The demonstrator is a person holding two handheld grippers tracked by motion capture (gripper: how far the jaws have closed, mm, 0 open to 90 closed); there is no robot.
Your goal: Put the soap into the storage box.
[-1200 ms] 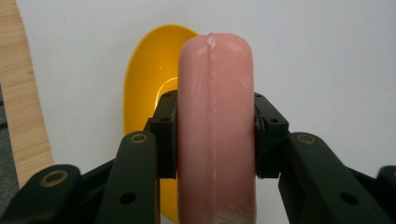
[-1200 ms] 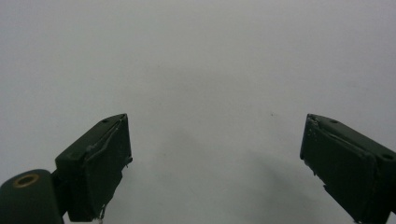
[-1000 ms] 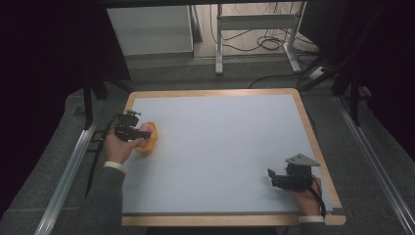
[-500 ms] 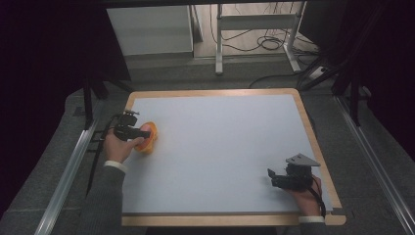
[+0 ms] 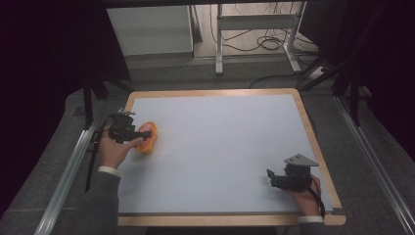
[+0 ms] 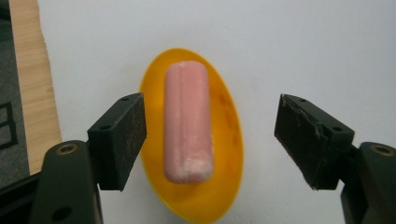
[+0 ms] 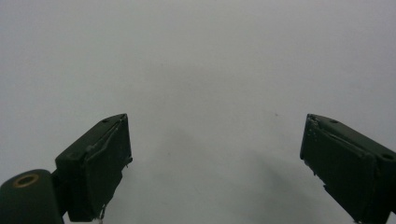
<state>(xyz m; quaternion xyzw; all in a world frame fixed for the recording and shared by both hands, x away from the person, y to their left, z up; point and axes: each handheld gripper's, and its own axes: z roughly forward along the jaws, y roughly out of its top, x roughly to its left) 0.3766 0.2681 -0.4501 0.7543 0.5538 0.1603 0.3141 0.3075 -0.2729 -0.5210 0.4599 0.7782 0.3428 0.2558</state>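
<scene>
Just released: pink sausage lay in the yellow bowl, near the table's left edge.
Your left gripper's jaws had just been opening, nothing gripped; right gripper idled apart. Next, probably withdraw upward.

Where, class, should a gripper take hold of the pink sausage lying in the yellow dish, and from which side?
Probably across the middle of the sausage, coming straight down from above. It lies flat and lengthwise in the shallow dish, so its long rounded sides face outward and the low rim leaves them reachable. The left gripper, whose jaws have just been opening, already straddles it without touching.
</scene>
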